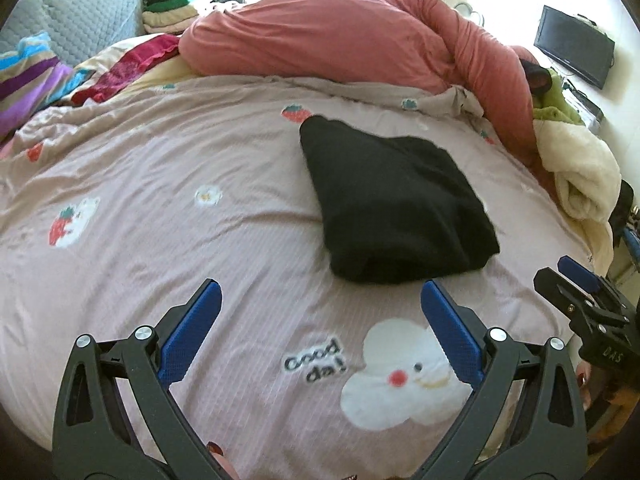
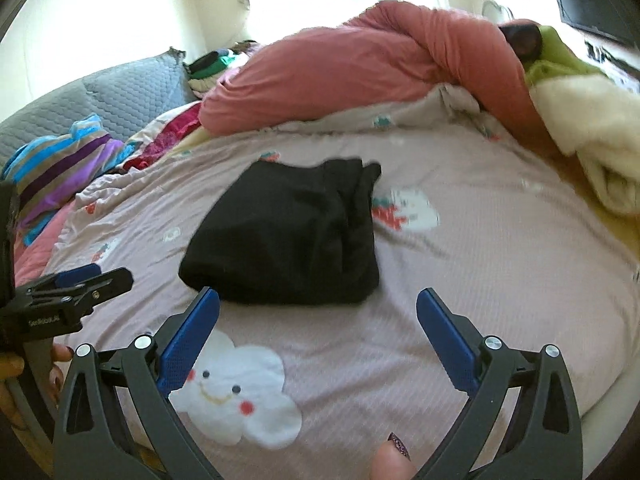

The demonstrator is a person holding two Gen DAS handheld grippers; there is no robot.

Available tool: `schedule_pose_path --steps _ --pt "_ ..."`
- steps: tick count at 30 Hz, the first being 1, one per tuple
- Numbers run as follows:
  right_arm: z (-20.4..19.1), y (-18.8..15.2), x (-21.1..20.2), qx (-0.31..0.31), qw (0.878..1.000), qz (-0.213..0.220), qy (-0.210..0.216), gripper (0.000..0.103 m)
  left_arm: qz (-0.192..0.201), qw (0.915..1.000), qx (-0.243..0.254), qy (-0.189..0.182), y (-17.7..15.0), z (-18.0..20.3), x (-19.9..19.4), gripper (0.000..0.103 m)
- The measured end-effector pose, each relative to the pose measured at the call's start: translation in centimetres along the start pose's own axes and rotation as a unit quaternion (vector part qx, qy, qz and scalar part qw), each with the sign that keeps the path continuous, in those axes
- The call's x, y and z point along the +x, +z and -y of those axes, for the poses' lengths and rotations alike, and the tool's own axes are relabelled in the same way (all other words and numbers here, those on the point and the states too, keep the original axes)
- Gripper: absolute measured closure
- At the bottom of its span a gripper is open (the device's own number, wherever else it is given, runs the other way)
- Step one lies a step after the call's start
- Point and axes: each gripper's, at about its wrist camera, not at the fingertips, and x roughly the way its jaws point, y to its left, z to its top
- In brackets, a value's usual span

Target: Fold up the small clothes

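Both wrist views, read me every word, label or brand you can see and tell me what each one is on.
"Good da!" on the pink bedsheet, beside the cloud face.
"DAS" on the right gripper body.
A white label on the left gripper body is too blurred to read.
The black garment shows no text.

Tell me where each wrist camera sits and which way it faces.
Left wrist: behind the open left tongs, looking across the bed at the folded black garment ahead-right; right tongs at right edge.
Right wrist: behind the open right tongs, garment ahead-left; left tongs at left edge, thumb below.
Shared: garment, pink cloud-print duvet, red comforter.
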Motion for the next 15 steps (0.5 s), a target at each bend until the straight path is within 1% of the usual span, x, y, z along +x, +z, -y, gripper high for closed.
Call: schedule_pose_path --steps 4,8,15 --pt "-0.2 -1.2 0.5 0.003 1.000 -0.014 -0.015 0.005 -0.006 0.9999 -0.007 0.006 -1.2 -0.4 0.3 0.010" --pt "-0.3 -2.0 0.8 0.002 0.999 -0.020 -0.028 0.005 -0.003 0.9999 -0.008 0.010 -1.9 -0.5 0.3 0.010" --pt "-0.5 -2.5 0.8 -0.005 0.999 -0.025 -0.031 0.005 -0.005 0.9998 -0.017 0.007 -2.3 -0.9 0.1 0.010"
